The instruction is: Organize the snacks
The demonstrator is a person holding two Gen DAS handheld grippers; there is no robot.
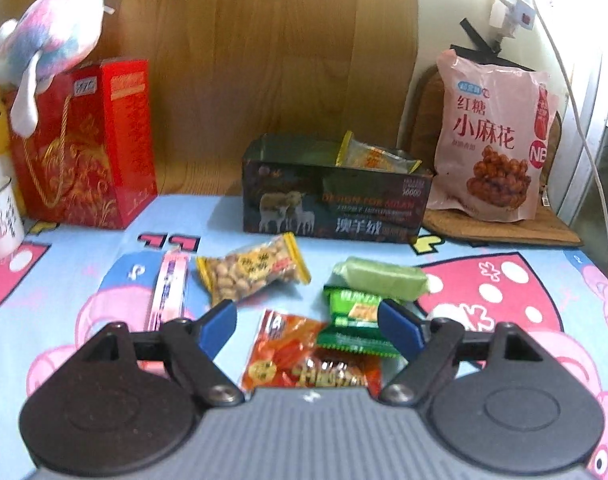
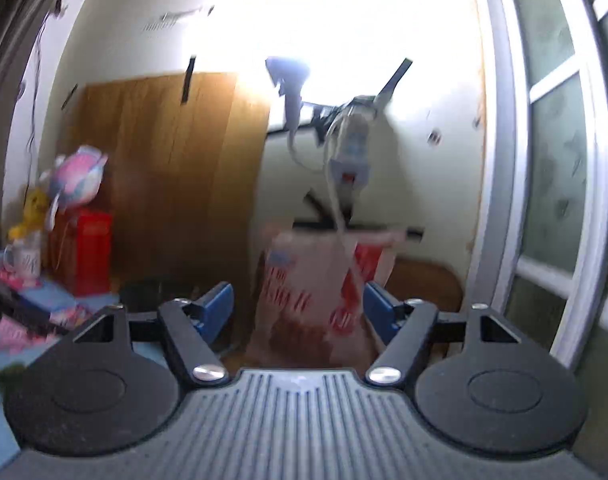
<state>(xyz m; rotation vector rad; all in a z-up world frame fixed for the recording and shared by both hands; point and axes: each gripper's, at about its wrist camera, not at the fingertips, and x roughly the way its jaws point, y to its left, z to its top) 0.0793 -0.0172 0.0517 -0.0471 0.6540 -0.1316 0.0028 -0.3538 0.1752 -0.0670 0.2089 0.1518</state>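
Two grippers, both open and holding nothing.
The left gripper (image 1: 307, 322) hangs over the red snack pack (image 1: 304, 356), with the green packs (image 1: 359, 320) by its right finger and the dark box (image 1: 331, 196) farther ahead. The right gripper (image 2: 298, 306) points at the pink bag (image 2: 315, 292).

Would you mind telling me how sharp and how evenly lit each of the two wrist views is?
Left wrist view: mostly sharp, print on the pink snack bag legible, glare only around the wall plug at top right, fisheye bending the edges. Right wrist view: smeared by motion blur, the pink snack bag unreadable, the upper wall blown out white; only the gripper body looks crisp.
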